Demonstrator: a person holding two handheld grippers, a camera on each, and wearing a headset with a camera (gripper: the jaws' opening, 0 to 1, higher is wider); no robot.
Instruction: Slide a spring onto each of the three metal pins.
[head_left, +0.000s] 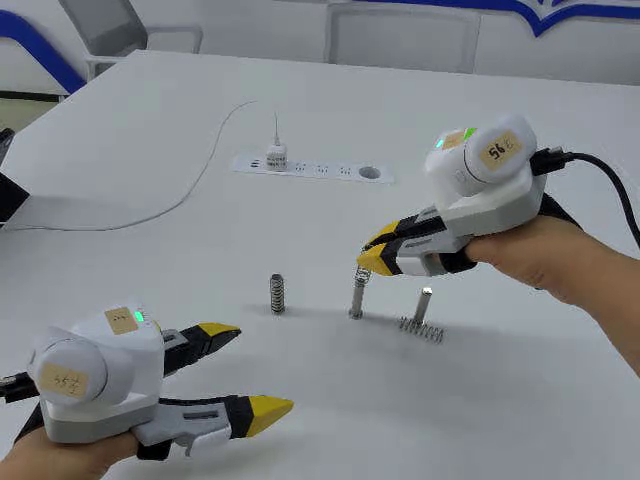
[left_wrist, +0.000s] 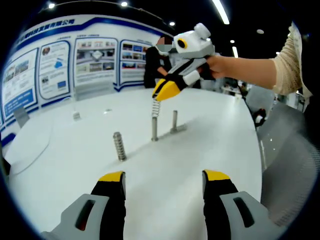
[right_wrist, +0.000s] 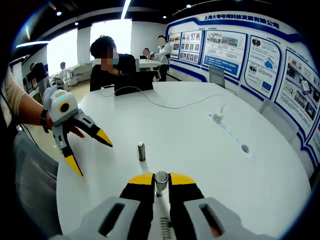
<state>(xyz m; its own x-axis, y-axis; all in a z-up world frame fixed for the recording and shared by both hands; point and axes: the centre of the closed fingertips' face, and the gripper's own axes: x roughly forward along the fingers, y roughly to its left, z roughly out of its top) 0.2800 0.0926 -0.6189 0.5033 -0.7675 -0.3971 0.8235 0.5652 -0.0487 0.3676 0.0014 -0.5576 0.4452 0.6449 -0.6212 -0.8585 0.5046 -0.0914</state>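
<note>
Three metal pins stand upright on the white table (head_left: 200, 250). The left pin (head_left: 277, 293) wears a spring and is also seen from both grippers (left_wrist: 119, 146) (right_wrist: 141, 151). My right gripper (head_left: 366, 261) is shut on a spring (head_left: 362, 276) whose lower end sits over the top of the middle pin (head_left: 356, 302); the spring (right_wrist: 161, 178) shows between its jaws. The right pin (head_left: 425, 304) is bare, with a loose spring (head_left: 421, 330) lying at its base. My left gripper (head_left: 262, 368) hovers open at the near left, holding nothing.
A white power strip (head_left: 312, 168) with a plug (head_left: 276, 155) and a thin cable (head_left: 190, 190) lies farther back on the table. Chairs (head_left: 400, 35) stand behind the far edge. People (right_wrist: 112, 62) sit at another table in the right gripper view.
</note>
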